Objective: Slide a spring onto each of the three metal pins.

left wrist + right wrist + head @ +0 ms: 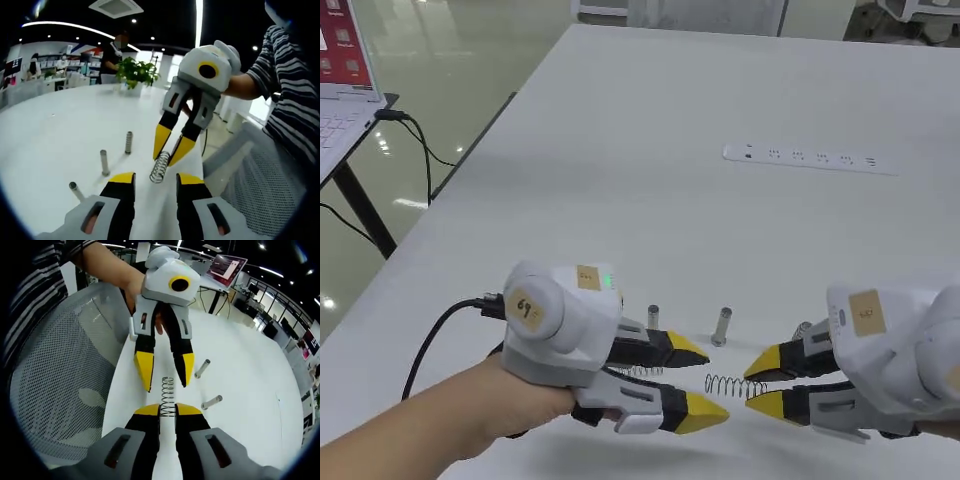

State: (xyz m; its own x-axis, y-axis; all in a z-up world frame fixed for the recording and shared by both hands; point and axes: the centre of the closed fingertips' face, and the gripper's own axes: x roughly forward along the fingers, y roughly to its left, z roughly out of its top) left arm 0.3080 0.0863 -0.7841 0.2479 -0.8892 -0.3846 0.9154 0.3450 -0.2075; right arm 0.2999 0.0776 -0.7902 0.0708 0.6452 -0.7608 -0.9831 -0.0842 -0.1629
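The right gripper (752, 390) is clamping one end of the spring (730, 384) above the near edge of the table (620, 150). The left gripper (715, 381), open and empty, is bracketing the spring's free end. Next move: aligning the spring over a metal pin (723, 326) just beyond.

Illumination is bright and even, sourced from ceiling strip lights (198, 15) and spots. The white table (720, 90) is slightly washed out and carries faint, soft shadows. Glare patches mark the glossy floor (470, 60). The spring (730, 385) coils resolve sharply. Both gripper views bend strongly at the edges, and their backgrounds are soft.
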